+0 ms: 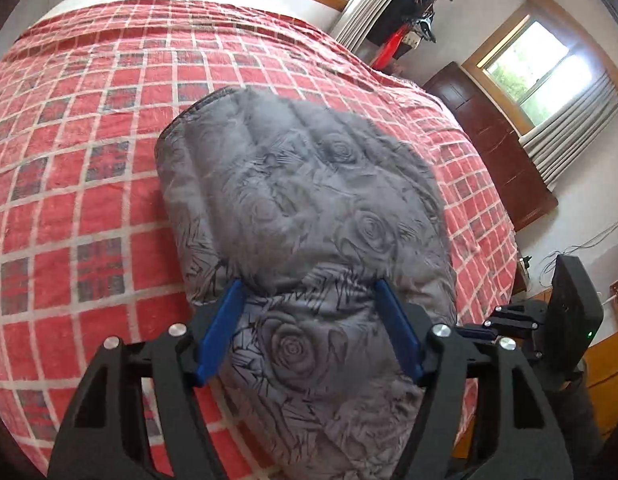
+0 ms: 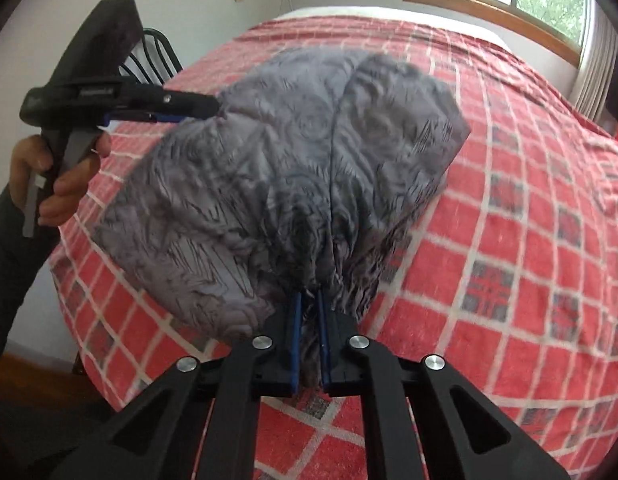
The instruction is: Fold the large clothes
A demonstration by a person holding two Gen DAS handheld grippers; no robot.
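Red checked bed [image 1: 89, 200] below, and the grey rose-print jacket [image 1: 309, 208] is already a bundle lifted off it, right gripper [image 2: 308, 300] pinching one gathered end, left gripper [image 1: 309, 292] wide astride the other, final folds seemingly left.

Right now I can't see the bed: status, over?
Right gripper shut on the jacket. Left gripper straddling its bulk, grip unclear. Jacket bunched, partly lifted off the bedspread. Nothing in the way.
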